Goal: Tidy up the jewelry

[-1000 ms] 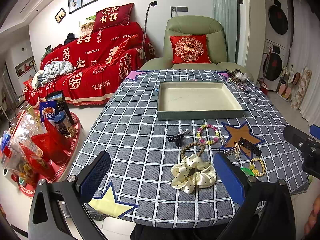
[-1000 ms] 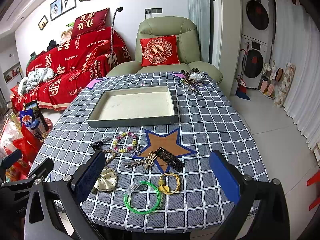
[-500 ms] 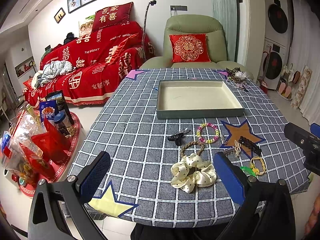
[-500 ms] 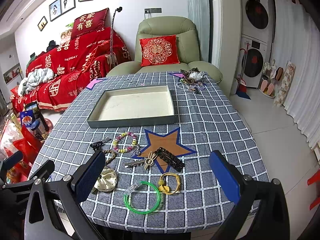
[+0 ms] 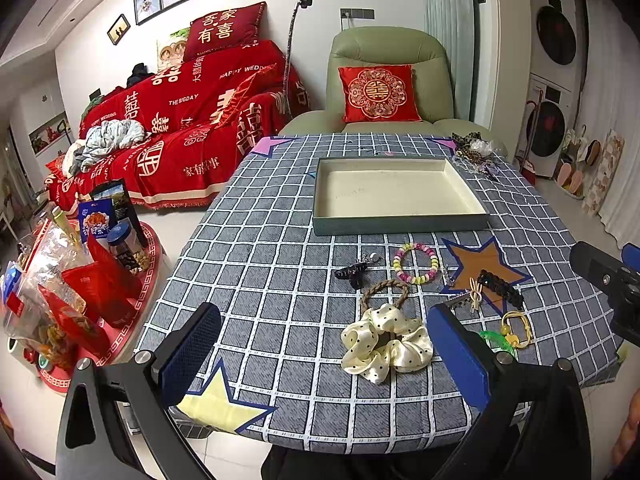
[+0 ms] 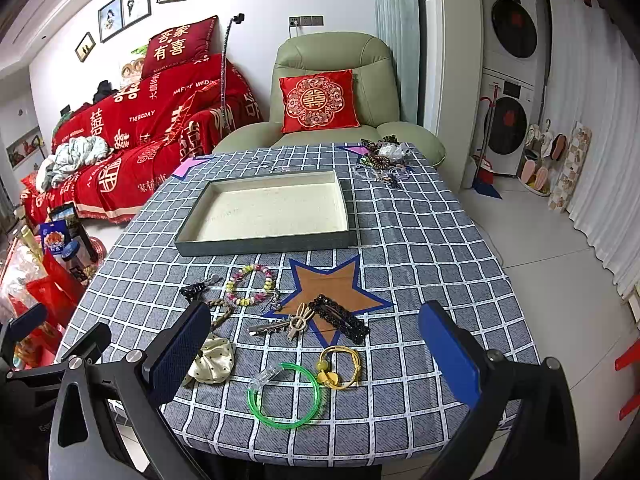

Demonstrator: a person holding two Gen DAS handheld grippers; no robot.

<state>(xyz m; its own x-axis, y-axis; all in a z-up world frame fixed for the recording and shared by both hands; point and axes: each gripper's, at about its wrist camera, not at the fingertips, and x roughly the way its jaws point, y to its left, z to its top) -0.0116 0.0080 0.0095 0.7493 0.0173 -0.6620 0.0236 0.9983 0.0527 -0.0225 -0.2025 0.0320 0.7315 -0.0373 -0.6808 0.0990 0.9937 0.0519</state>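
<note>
An empty grey tray [image 5: 400, 225] [image 6: 264, 246] sits mid-table. In front of it lie a cream dotted scrunchie [image 5: 386, 342] [image 6: 212, 360], a beaded bracelet [image 5: 415, 262] [image 6: 249, 285], a black claw clip [image 5: 351, 272], a braided hair tie [image 5: 384, 290], a black beaded barrette [image 6: 339, 318], a beige clip [image 6: 298, 322], a yellow hair tie [image 6: 340, 366] and a green bangle [image 6: 285, 396]. My left gripper [image 5: 324, 356] is open above the near edge, the scrunchie between its fingers' line. My right gripper [image 6: 314, 360] is open above the green bangle.
A pile of more jewelry [image 6: 382, 160] lies at the table's far right corner. A green armchair [image 6: 336, 92] stands behind the table, a red-covered sofa [image 5: 180, 120] to the left. Snacks on a red round tray [image 5: 80, 280] sit on the floor at left.
</note>
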